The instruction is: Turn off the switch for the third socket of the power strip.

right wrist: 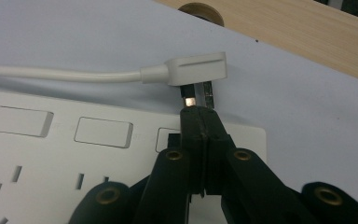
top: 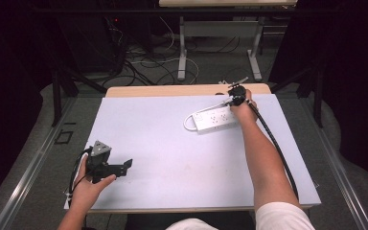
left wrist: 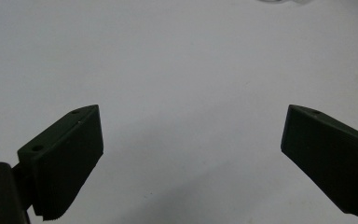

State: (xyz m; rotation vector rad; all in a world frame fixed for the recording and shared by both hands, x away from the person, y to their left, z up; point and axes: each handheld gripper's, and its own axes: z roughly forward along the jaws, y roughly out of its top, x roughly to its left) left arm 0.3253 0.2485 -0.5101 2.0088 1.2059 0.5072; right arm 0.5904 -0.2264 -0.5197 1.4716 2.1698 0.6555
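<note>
A white power strip [top: 214, 119] lies at the back right of the white table top [top: 172, 158]. Its white flat plug [right wrist: 198, 70] rests on the table just past the strip's end [right wrist: 74, 154], with its metal prongs pointing at me. My right gripper [top: 233, 99] is shut, and its tips [right wrist: 198, 114] touch those prongs. I cannot tell whether a prong is pinched. My left gripper [top: 126, 167] lies in the hand near the front left corner. Its jaws are wide open [left wrist: 191, 154] over bare table, with nothing between the fingers [left wrist: 65, 154].
The strip's white cable [right wrist: 51, 73] runs off to the left and loops at the strip's far end [top: 188, 123]. A bare wooden edge [top: 172, 90] borders the table at the back. The right gripper's black cable [top: 278, 148] trails along the forearm. Floor cables and another table's legs [top: 182, 57] lie beyond.
</note>
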